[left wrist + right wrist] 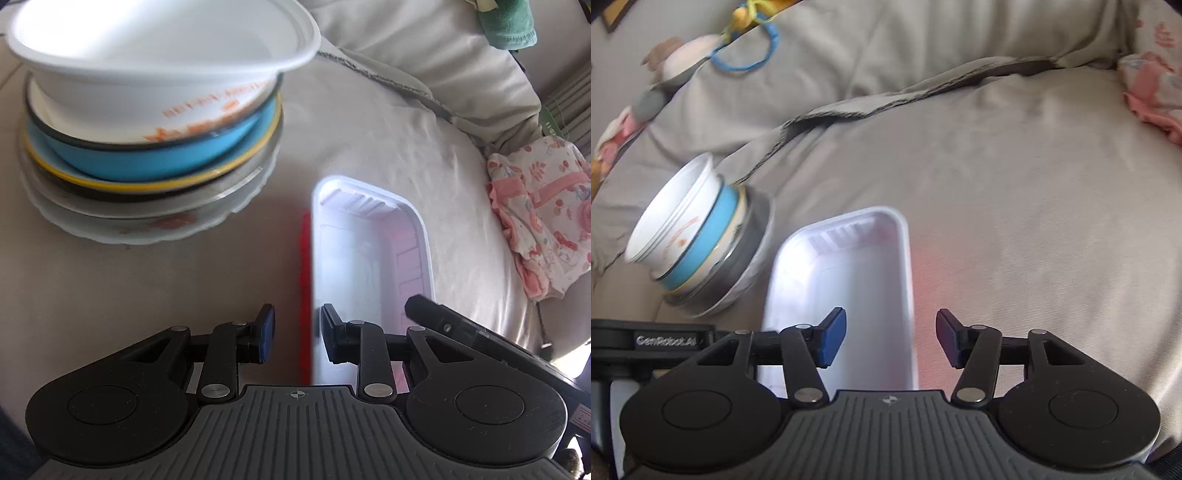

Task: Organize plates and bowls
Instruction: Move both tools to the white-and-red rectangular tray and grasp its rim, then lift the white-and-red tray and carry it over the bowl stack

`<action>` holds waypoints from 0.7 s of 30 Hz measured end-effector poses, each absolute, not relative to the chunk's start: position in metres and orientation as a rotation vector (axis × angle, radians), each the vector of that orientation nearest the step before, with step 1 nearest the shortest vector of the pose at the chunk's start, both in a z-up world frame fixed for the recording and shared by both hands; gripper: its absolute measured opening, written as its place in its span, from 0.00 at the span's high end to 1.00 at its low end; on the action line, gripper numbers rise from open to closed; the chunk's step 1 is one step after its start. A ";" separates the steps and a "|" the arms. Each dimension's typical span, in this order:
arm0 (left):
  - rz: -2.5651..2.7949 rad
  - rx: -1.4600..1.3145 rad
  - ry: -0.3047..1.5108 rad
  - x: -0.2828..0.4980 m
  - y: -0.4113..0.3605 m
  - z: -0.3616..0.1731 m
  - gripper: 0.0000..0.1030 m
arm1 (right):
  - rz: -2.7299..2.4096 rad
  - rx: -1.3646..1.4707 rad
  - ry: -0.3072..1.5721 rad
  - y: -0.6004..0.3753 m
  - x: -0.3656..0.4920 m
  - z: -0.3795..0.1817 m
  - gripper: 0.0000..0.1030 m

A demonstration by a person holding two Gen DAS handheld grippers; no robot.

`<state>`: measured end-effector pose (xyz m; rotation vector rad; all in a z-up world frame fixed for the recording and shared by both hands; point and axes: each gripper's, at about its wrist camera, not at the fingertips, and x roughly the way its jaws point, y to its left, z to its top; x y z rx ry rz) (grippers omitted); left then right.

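The white rectangular tray (369,258) lies on the grey bed cover (388,140) with its long axis running from six o'clock to twelve o'clock in both wrist views, so each tool meets one of its long rims end-on.

In the left wrist view the left tool (298,334) straddles the tray's left long rim, where a red edge (306,295) shows along the outside. One fingertip sits outside the rim and the other inside the tray. The tips are fairly close together, but a gap shows on each side of the rim, so I read the tool as partly spread and not yet pinching.

In the right wrist view the right tool (891,338) straddles the opposite long rim, its left fingertip over the tray's inside and its right one over the bed cover. It is spread wider, clear of the rim on both sides.

The stack of dishes (147,140), a white bowl (159,48) on a blue bowl (155,155) on plates, stands at about ten o'clock from the left tool, just beside the tray's far left corner. The left hand is the nearer one to it. The coming move probably turns on both tools closing on the rims together, then carrying the tray toward ten o'clock.
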<state>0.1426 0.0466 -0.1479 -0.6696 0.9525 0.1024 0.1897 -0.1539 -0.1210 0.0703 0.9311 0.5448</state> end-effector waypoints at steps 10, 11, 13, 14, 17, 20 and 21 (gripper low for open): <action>0.092 -0.542 0.982 0.154 0.024 -0.153 0.73 | 0.574 0.063 0.961 -0.162 0.200 -0.129 0.57; 0.093 -0.533 0.984 0.154 0.022 -0.153 0.73 | 0.605 0.058 0.968 -0.159 0.198 -0.128 0.66; 0.098 -0.525 0.989 0.154 0.021 -0.153 0.73 | 0.647 0.069 0.995 -0.155 0.195 -0.128 0.67; 0.099 -0.529 0.992 0.154 0.023 -0.153 0.73 | 0.645 0.059 0.995 -0.155 0.194 -0.128 0.67; 0.100 -0.536 0.997 0.155 0.024 -0.153 0.73 | 0.654 0.064 1.008 -0.158 0.195 -0.128 0.69; 0.099 -0.522 0.992 0.155 0.022 -0.153 0.73 | 0.657 0.038 1.004 -0.154 0.193 -0.127 0.69; 0.098 -0.517 0.989 0.156 0.020 -0.153 0.73 | 0.655 0.026 1.001 -0.153 0.192 -0.126 0.69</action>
